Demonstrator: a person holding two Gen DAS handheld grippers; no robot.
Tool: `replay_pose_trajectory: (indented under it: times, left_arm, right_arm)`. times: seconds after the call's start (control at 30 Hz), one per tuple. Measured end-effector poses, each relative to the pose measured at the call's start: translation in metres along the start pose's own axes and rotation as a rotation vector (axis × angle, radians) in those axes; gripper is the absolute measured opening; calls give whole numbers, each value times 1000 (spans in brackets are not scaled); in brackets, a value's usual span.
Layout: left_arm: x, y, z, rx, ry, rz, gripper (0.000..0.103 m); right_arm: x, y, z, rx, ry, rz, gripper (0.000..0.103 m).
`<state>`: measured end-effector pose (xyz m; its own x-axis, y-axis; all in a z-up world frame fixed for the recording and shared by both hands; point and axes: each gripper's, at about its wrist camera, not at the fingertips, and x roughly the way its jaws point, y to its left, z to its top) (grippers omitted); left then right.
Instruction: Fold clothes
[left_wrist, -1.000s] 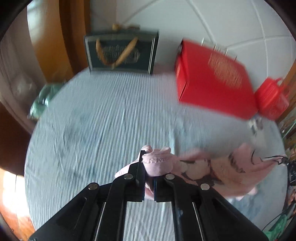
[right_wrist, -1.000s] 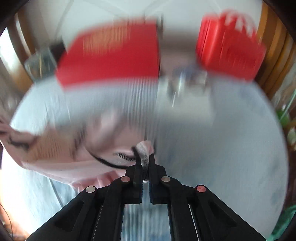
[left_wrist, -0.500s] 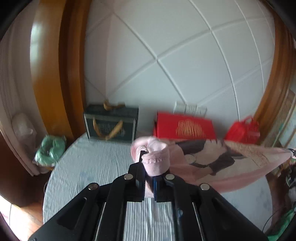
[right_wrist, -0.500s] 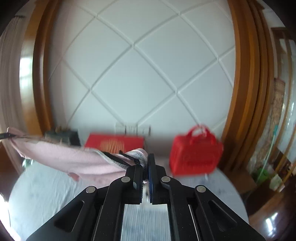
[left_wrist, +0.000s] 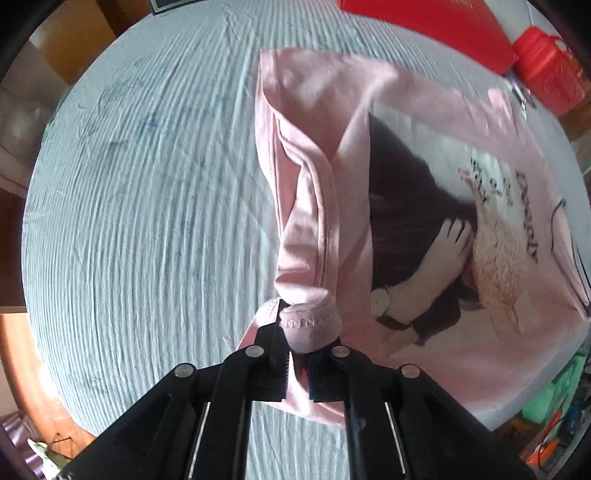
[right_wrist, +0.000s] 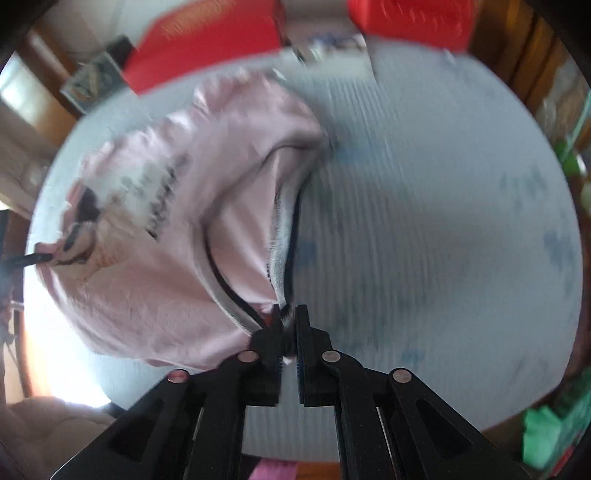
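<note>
Both grippers, left (left_wrist: 297, 363) and right (right_wrist: 287, 332), jaws clenched on pink printed cotton T-shirt (left_wrist: 424, 206), have swung down; shirt now spreads over blue ribbed round counter (left_wrist: 147, 184), ready for folding.

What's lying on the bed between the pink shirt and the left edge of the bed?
Nothing: in the left wrist view, only bare blue ribbed bedspread runs left of the pink shirt.

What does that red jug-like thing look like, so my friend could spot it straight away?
Start at the round table with the pale blue ribbed cloth and follow the pink T-shirt to its far right corner. Beyond it stands the red plastic container, beside the flat red box; unlike the box, it is rounded, with a handle.
</note>
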<state>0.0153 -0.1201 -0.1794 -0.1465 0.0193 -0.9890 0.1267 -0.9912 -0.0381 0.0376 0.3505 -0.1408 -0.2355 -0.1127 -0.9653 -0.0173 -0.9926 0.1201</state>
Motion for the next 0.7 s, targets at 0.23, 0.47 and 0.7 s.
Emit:
replay_pose_trajectory:
  times: [0.23,0.47,0.7]
  left_arm:
    - [-80,-2,27,25,-233,-18,87]
    - [-51,23,116,-55,-256,27,89]
    - [22,20,175,-74,-182,80,89]
  right_arm:
    - [-25,-16,20,36,-63,-54,32]
    - [-24,10,99,3,-161,-1,32]
    - [35,58,211,-22,-141,69,38]
